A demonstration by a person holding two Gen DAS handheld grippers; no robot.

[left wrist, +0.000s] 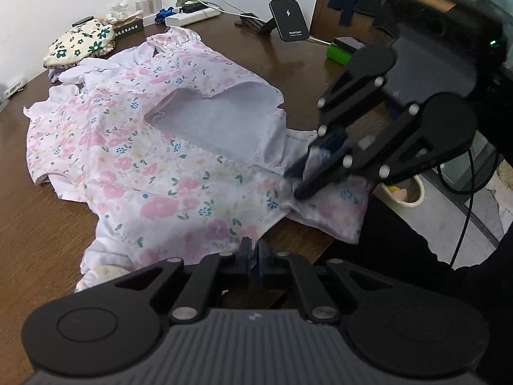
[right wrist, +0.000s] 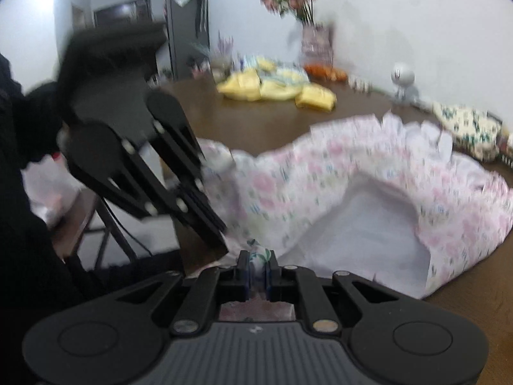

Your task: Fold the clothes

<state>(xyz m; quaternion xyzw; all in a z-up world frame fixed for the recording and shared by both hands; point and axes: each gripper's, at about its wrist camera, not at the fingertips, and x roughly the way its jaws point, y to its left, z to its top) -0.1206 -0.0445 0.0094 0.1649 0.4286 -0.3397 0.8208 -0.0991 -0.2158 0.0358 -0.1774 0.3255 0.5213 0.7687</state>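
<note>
Left wrist view: the pink-and-white floral cotton garment lies spread across the dark brown wooden table, its white lining showing through a wide opening in the middle. The left gripper sits at the near hem with its fingers drawn close together, a fold of the floral cloth pinched between them. Over on the right, the right gripper comes in at a slant, fingers narrow and clamped on the garment's edge where it drapes off the table side. Behind the garment, a cream fabric piece with green flowers rests near the wall, beside a white power strip with chargers plugged in, and a black wireless charging pad stands upright before a brown wooden chair.

Right wrist view, blurred: the right gripper has floral fabric nipped between its closed-in fingers. The garment rises in a ridge across the table, lining exposed. The left gripper angles down at left, its tips meeting the cloth edge. Far back sit yellow packets and a vase of pink flowers.
</note>
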